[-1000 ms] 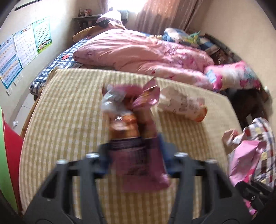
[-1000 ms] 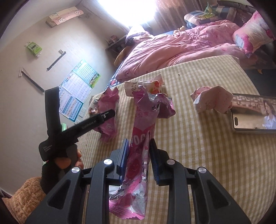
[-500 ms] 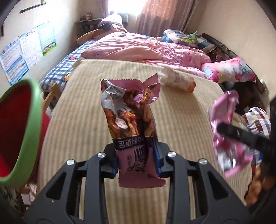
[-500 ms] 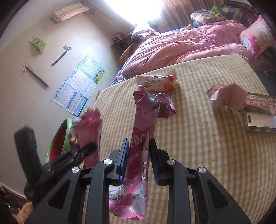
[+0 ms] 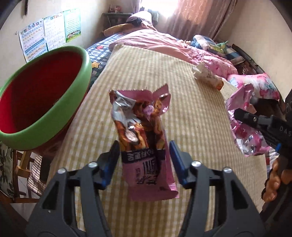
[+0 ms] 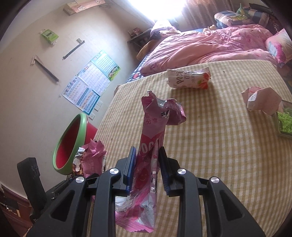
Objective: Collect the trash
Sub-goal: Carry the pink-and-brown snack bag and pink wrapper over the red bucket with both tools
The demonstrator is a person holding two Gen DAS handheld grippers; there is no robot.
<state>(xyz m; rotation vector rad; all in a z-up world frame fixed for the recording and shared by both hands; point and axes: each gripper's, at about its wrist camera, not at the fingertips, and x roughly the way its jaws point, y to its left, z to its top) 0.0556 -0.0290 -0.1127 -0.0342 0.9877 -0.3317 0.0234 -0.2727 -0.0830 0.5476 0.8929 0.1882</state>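
A bedroom in a home: bed [image 6: 209, 47] w/ rumpled pink quilt [image 5: 164, 43] & floral pillow [image 5: 259, 85], curtained window [image 5: 191, 16] behind. Kids' learning charts [image 6: 91, 83] taped to wall. Checked-cloth bench [image 6: 219, 136] in foreground; green-rimmed red bin [image 5: 36, 94] beside it.

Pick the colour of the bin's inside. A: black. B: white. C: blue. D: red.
D: the bin beside the table shows a red interior under its green rim in the left wrist view, and the right wrist view shows the same.
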